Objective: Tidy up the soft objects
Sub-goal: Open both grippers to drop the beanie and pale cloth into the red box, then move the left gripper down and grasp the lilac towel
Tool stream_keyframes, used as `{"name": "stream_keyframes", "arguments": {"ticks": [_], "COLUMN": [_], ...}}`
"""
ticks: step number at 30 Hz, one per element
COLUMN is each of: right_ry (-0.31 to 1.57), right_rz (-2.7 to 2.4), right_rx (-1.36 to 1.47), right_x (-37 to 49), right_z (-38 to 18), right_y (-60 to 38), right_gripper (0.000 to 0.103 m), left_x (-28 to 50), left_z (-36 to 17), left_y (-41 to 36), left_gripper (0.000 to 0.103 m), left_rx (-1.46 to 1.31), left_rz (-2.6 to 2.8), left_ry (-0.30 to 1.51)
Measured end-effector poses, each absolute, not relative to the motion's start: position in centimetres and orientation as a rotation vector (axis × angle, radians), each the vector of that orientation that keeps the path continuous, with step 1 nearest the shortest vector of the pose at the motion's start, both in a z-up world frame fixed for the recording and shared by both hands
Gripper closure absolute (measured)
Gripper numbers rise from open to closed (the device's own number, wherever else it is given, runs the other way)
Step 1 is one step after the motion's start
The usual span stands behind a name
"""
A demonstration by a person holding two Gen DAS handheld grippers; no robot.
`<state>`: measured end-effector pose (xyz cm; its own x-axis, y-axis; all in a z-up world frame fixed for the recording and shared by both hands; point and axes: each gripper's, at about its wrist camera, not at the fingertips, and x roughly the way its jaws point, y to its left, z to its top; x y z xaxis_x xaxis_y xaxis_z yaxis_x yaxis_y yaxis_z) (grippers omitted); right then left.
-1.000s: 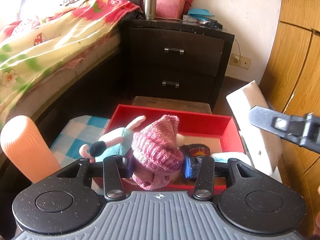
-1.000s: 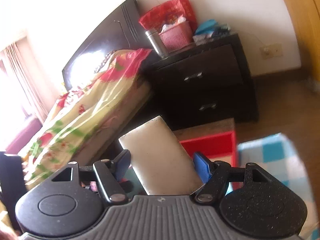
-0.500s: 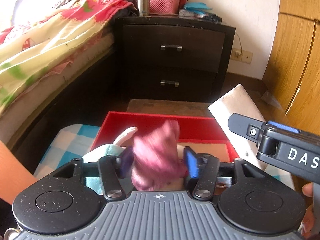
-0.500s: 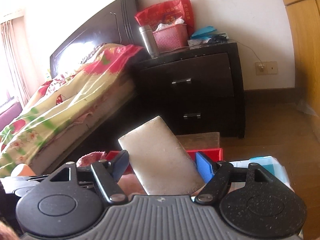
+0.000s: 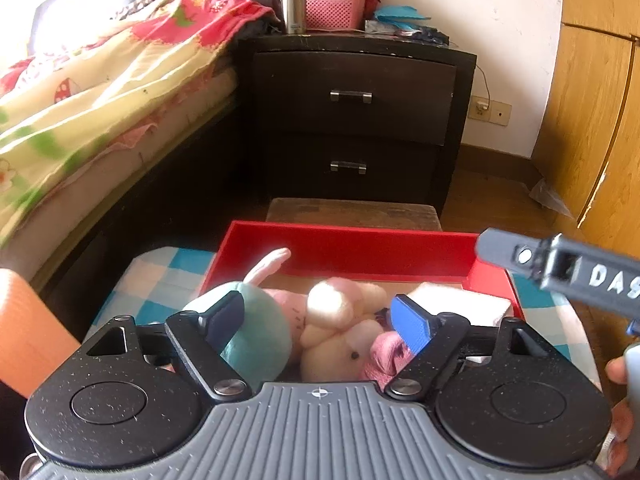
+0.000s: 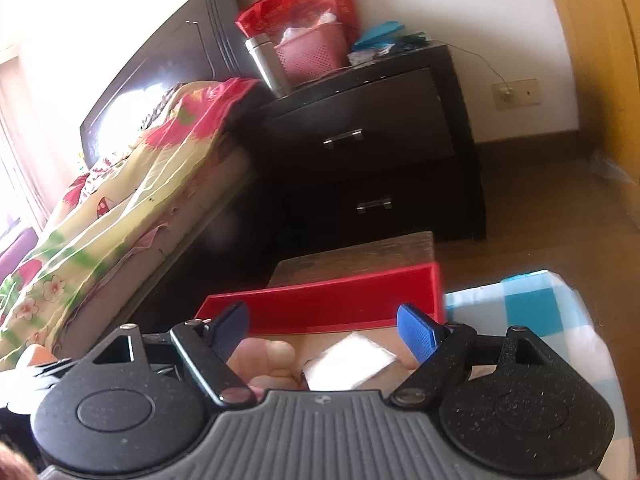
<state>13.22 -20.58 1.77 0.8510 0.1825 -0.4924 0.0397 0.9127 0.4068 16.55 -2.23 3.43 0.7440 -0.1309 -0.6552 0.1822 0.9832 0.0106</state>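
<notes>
Plush toys (image 5: 332, 332), white sponge (image 6: 350, 366) inside red box (image 5: 360, 248).

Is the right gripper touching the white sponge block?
Apart. In the right wrist view the right gripper has just been opening; the white block lies in the red box, clear of both fingers.

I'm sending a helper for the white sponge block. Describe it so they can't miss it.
Find the dark nightstand beside the bed; a red box sits just before it. Among the plush toys inside, the white sponge block is the only flat, square-edged thing.
</notes>
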Motion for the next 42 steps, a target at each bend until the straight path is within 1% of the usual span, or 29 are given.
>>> {"name": "stream_keyframes", "arguments": {"ticks": [12, 22, 29, 42], "right_ry": [0.501, 0.575, 0.607, 0.650], "right_rz": [0.054, 0.010, -0.015, -0.033], "right_rx": [0.332, 0.268, 0.286, 0.306], "right_x": [8.2, 4.2, 0.6, -3.3], "right_z": [5.2, 3.6, 2.9, 2.0], "right_y": [-20.2, -21.1, -22.6, -24.4], "right_gripper": [0.042, 0.042, 0.042, 0.042], "left_x": [12.4, 8.8, 6.7, 4.3], "left_z": [4.3, 3.5, 2.2, 0.2], "left_y": [-1.9, -2.2, -4.3, -8.5], "left_gripper": [0.023, 0.022, 0.022, 0.021], "left_rx": [0.075, 0.090, 0.128, 0.201], "left_rz": [-0.193, -0.252, -0.307, -0.394], "left_ry": [0.702, 0.736, 0.770, 0.828]}}
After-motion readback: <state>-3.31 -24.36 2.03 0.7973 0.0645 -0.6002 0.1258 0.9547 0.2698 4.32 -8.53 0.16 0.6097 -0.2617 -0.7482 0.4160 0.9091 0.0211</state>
